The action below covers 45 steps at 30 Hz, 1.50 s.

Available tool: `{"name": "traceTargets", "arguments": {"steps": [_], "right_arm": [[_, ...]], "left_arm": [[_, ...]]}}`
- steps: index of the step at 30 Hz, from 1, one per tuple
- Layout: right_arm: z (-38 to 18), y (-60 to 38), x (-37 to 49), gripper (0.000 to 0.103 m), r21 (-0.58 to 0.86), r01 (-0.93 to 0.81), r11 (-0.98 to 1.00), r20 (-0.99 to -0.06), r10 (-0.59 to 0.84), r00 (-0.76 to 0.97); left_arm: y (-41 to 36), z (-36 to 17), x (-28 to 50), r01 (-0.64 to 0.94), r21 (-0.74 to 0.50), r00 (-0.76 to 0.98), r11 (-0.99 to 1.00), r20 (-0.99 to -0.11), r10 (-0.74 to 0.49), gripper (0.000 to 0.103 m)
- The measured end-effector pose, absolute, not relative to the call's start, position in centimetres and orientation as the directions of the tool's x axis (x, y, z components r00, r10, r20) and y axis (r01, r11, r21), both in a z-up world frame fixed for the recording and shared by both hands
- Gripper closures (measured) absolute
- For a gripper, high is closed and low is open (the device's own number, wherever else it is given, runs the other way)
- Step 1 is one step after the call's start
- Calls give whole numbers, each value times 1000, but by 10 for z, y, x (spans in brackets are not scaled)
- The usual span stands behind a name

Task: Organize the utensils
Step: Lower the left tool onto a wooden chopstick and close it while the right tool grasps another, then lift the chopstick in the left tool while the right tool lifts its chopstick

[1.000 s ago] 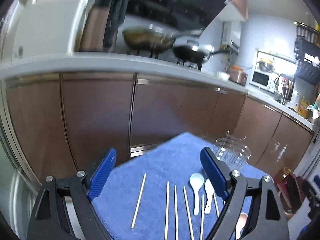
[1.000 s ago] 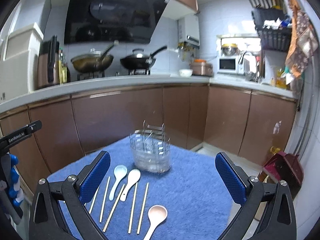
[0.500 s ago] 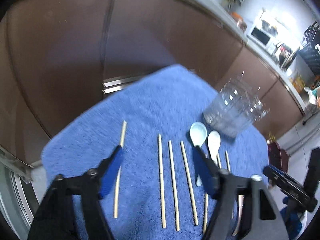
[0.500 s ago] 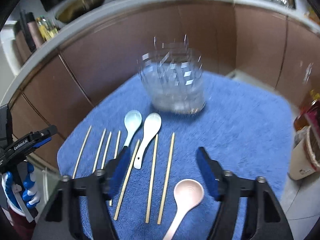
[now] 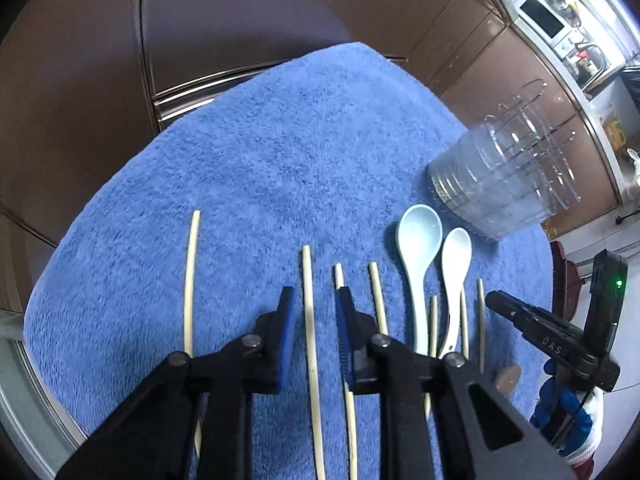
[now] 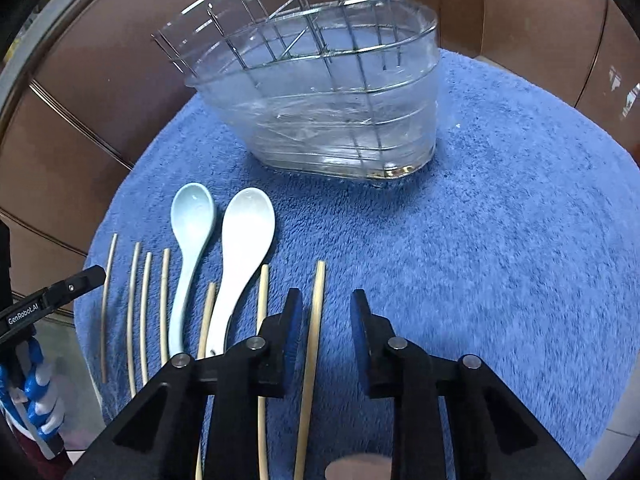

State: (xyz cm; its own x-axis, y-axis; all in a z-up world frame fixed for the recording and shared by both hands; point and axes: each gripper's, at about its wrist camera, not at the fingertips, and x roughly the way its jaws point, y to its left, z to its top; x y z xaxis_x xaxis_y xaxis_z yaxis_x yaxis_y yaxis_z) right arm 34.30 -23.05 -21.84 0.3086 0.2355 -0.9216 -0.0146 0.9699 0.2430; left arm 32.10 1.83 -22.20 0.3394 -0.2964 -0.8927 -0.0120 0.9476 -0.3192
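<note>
On the blue towel (image 5: 280,152) lie the utensils in a row: wooden chopsticks, a pale blue spoon (image 5: 418,240) and a white spoon (image 5: 456,252) side by side, with a clear utensil holder (image 6: 320,100) and its wire rack standing just beyond the spoon bowls. A pinkish spoon (image 6: 356,470) shows only at the bottom edge of the right wrist view.

A second ago both cameras looked level at the kitchen cabinets, stove and pans, and the fingers of both grippers stood wide apart. Now both views tilt steeply down onto the towel and the stove is out of sight.

The left gripper (image 5: 314,308) hangs low over the towel, its fingers closing, with one chopstick (image 5: 310,320) running between the blue pads; whether they already touch it I cannot tell, since a narrow gap shows on each side. The right gripper (image 6: 326,308) is likewise closing, its fingers straddling the rightmost chopstick (image 6: 316,320), which lies close to the left pad with clear space to the other pad.

Each view catches the other gripper at its edge, held by a gloved hand (image 6: 36,412).
</note>
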Motion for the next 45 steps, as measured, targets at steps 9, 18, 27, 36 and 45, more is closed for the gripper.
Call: {"name": "traceTargets", "arguments": {"steps": [9, 18, 27, 36, 45], "right_arm": [[-234, -207, 354, 84, 192, -53, 980, -937, 199, 286], [-234, -205, 347, 85, 176, -63, 982, -937, 187, 295], [-234, -205, 341, 94, 172, -45, 984, -932, 177, 315], [-201, -209, 319, 99, 217, -49, 975, -895, 219, 388], [-156, -213, 279, 100, 238, -105, 966, -841, 259, 475]], "left_arm": [[8, -239, 341, -4, -277, 295, 961, -918, -264, 92], [-3, -254, 348, -2, -225, 279, 974, -936, -215, 92], [-7, -255, 347, -16, -205, 295, 979, -936, -191, 98], [2, -219, 319, -6, -221, 407, 975, -892, -199, 98], [-2, -168, 278, -10, -215, 519, 977, -836, -179, 98]]}}
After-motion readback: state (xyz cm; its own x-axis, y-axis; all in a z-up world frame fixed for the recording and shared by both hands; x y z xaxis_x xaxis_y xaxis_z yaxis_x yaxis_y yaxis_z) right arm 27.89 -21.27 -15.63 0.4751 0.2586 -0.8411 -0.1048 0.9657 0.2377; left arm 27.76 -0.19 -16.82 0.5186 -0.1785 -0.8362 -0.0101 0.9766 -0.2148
